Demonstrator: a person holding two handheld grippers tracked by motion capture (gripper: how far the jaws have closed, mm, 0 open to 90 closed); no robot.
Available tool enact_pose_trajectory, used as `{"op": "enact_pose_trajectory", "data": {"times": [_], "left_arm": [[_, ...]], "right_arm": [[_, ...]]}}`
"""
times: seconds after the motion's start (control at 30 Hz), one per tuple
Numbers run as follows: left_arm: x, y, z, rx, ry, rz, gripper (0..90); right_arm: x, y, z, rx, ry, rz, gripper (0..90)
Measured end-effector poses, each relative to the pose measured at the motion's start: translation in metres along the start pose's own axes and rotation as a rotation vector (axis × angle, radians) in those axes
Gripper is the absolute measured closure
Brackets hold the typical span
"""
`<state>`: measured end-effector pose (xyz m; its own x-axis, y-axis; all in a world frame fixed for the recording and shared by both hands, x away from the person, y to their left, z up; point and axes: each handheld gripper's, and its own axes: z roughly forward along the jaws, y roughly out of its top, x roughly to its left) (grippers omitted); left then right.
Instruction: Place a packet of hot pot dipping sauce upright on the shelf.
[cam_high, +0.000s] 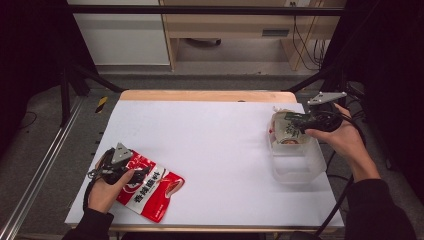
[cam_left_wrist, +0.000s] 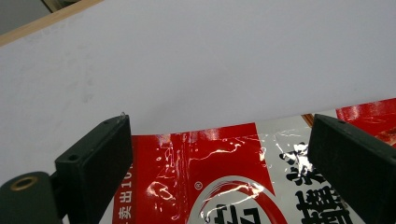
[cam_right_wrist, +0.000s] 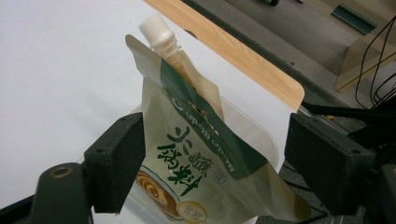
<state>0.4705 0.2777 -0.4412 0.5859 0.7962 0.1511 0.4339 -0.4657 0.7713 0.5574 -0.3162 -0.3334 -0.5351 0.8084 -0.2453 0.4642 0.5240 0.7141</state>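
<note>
A red and white snack pouch (cam_high: 152, 190) lies flat near the table's front left corner. My left gripper (cam_high: 136, 168) hovers over its upper end, open. In the left gripper view the jaws stand wide apart above the glossy red pouch (cam_left_wrist: 219, 177), and my left gripper (cam_left_wrist: 219, 125) holds nothing. At the right, a cream pouch with a green band and a white screw cap (cam_high: 286, 127) stands in a clear plastic box (cam_high: 296, 167). My right gripper (cam_high: 298, 120) is at its top. In the right gripper view the cream pouch (cam_right_wrist: 196, 154) sits between the spread jaws of my right gripper (cam_right_wrist: 215, 123).
A white sheet (cam_high: 210, 145) covers the table, with a wooden edge (cam_high: 205, 95) at the back. The clear box rim (cam_right_wrist: 264, 135) sits close to the table's right edge. Black frame rails (cam_high: 75, 75) and cables (cam_high: 305, 45) surround the table.
</note>
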Motion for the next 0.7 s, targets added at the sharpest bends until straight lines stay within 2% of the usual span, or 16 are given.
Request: {"op": "enact_pose_trajectory", "data": {"times": [0.1, 0.23, 0.47, 0.7], "left_arm": [[0.0, 0.0, 0.0, -0.001, -0.001, 0.0, 6.9], [0.001, 0.0, 0.0, -0.001, 0.001, -0.001, 6.9], [0.001, 0.0, 0.0, 0.001, 0.001, 0.002, 6.9], [0.001, 0.0, -0.001, 0.0, 0.003, 0.0, 6.9]], "right_arm": [[0.001, 0.002, -0.002, -0.008, -0.006, 0.011, 18.7], [0.005, 0.005, -0.005, -0.018, -0.012, 0.001, 16.2], [0.015, 0.013, -0.013, -0.067, -0.019, -0.006, 14.3], [0.036, 0.027, -0.022, -0.107, -0.008, -0.04, 13.4]]}}
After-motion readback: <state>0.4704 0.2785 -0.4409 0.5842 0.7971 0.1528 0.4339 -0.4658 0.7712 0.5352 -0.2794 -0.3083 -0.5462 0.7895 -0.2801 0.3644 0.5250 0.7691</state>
